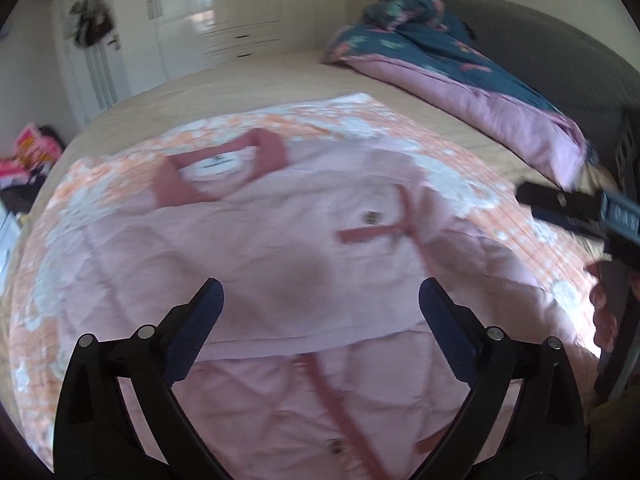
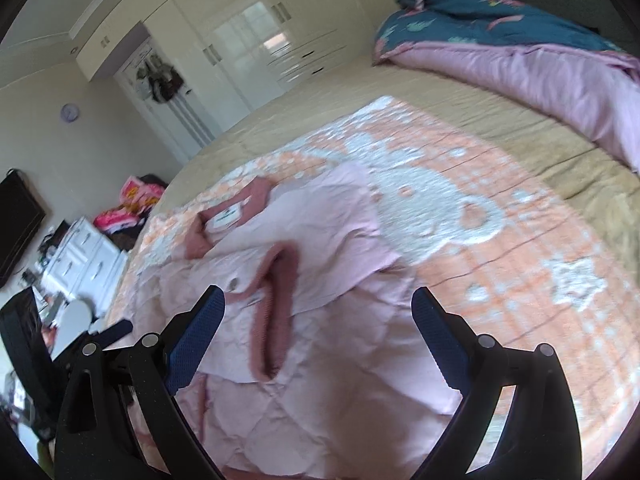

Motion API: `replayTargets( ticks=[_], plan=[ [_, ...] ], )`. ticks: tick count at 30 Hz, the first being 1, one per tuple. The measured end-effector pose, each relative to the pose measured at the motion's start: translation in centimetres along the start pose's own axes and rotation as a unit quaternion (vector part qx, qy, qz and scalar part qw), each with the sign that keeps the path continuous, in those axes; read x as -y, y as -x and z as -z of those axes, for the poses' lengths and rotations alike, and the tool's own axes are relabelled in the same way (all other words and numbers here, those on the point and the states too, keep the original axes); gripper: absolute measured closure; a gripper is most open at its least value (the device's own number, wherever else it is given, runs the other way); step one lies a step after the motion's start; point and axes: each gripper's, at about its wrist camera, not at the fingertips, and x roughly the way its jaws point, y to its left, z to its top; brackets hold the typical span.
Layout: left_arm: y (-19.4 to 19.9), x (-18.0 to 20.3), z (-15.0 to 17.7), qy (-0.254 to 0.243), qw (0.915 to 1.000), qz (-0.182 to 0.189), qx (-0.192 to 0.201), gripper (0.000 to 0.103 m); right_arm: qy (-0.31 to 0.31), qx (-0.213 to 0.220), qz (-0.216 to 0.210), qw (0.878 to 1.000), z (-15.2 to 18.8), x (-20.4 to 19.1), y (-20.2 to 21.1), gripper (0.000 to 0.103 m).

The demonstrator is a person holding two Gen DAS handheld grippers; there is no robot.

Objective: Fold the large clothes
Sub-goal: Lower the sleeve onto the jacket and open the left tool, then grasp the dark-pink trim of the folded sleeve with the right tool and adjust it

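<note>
A pale pink quilted jacket (image 1: 280, 248) lies spread on an orange and white patterned blanket (image 1: 460, 184), which covers the near part of a wide bed (image 1: 224, 92) with a tan sheet. The jacket's darker pink collar (image 1: 224, 168) with its white label points toward the far side of the bed, and darker pink trim runs down the front past a small metal snap (image 1: 371, 217). One layer is already folded across the body: its straight lower edge crosses the garment just ahead of the left claw (image 1: 320, 300), with more quilted fabric showing beneath it. The left claw is spread wide above the jacket, with nothing between its fingers. The right claw (image 2: 318, 308) is likewise spread wide and holds nothing; it hangs over the jacket's right side, where a sleeve cuff (image 2: 276, 316) in darker pink lies folded inward on top of the body. In the left wrist view the right claw's body shows at the right edge, over the blanket beside the jacket. The jacket's right edge leaves a broad band of bare blanket beyond it, and past the blanket's far edge the tan sheet runs open to the wardrobe (image 2: 256, 40) wall. A rumpled teal and pink duvet (image 2: 520, 52) lies along the headboard side, well apart from the jacket. Beyond the bed's left edge stand a white dresser (image 2: 84, 256) and a heap of bright clothes (image 2: 132, 204).
</note>
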Motion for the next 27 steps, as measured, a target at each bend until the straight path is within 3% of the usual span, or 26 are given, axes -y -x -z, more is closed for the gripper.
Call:
replayTargets(
  ticks=[4, 8, 16, 19, 20, 21, 23, 27],
  plan=[
    [0.7, -6.2, -0.1, 0.070, 0.9972, -0.026, 0.004, 0.011, -0.007, -0.059, -0.034, 0.998, 0.6, -2.2, -4.3, 0.009],
    [1.4, -12.0, 0.5, 0.133, 0.9894, -0.055, 0.014, 0.011, -0.009, -0.099, -0.030, 0.995, 1.5, -3.9, -8.0, 0.009],
    [1.7, -20.0, 2.2, 0.213, 0.9734, -0.070, 0.046, 0.011, -0.033, -0.113, -0.029, 0.993, 3.4, -4.0, -11.0, 0.012],
    [1.3, -21.8, 2.6, 0.238, 0.9675, -0.069, 0.052, 0.011, -0.015, -0.109, -0.025, 0.994, 3.5, -4.3, -11.6, 0.039],
    [1.2, -22.4, 2.6, 0.246, 0.9657, -0.066, 0.052, 0.011, -0.011, -0.106, -0.025, 0.994, 3.6, -4.4, -11.6, 0.051],
    [1.0, -22.9, 2.5, 0.252, 0.9642, -0.063, 0.053, 0.011, -0.007, -0.101, -0.031, 0.994, 3.6, -4.6, -11.6, 0.070],
    [1.0, -23.5, 2.2, 0.257, 0.9625, -0.064, 0.058, 0.011, 0.013, -0.082, -0.040, 0.996, 3.5, -5.6, -11.0, 0.083],
    [1.1, -23.6, 1.8, 0.257, 0.9623, -0.057, 0.067, 0.011, 0.109, -0.015, -0.025, 0.994, 1.3, -9.2, -8.3, 0.087]
  ],
)
